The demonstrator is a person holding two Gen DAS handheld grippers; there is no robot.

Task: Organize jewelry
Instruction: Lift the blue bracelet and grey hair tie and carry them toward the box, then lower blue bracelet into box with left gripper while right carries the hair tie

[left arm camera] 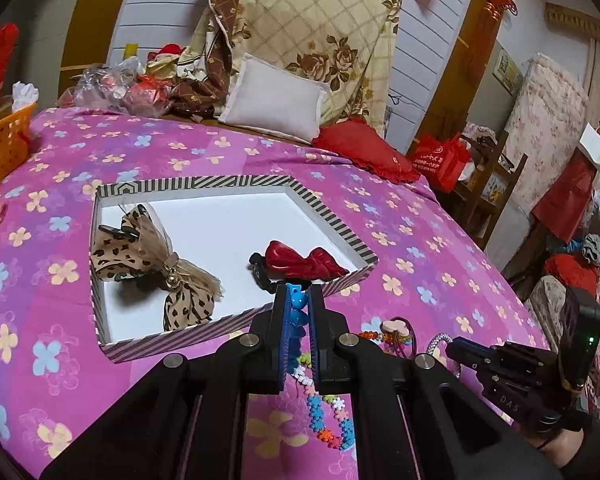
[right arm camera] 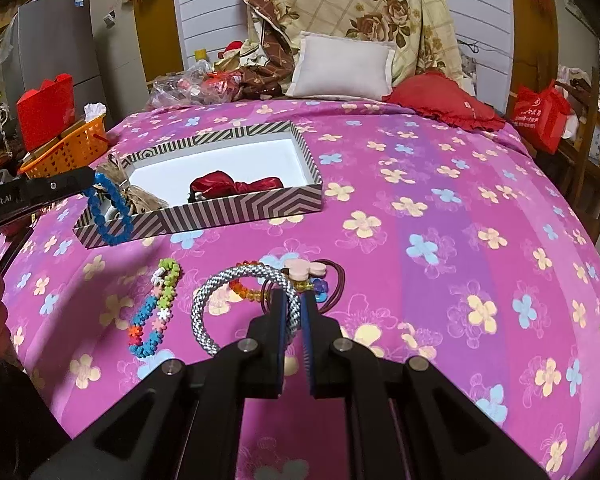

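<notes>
A striped box (left arm camera: pixel 236 182) (right arm camera: pixel 236 204) lies on the pink bedspread; inside are a leopard bow (left arm camera: pixel 148 256) and a red bow clip (left arm camera: pixel 304 260) (right arm camera: pixel 228 186). My left gripper (left arm camera: pixel 298 300) (right arm camera: pixel 90 184) is shut on a blue bead bracelet (left arm camera: pixel 298 310) (right arm camera: pixel 112 210), held just above the box's near corner. My right gripper (right arm camera: pixel 294 300) is shut on a grey-white woven bracelet (right arm camera: pixel 236 306) lying on the bed. A multicoloured flower bracelet (right arm camera: pixel 154 312) (left arm camera: pixel 328 416), an orange bead bracelet (right arm camera: pixel 246 290) and hair ties with a pink charm (right arm camera: pixel 304 272) (left arm camera: pixel 392 330) lie nearby.
An orange basket (right arm camera: pixel 66 152) (left arm camera: pixel 4 148) stands at the bed's left edge. Pillows (right arm camera: pixel 342 68) and a red cushion (right arm camera: pixel 444 100) lie at the head. A red bag (right arm camera: pixel 540 114) and shelves stand right of the bed.
</notes>
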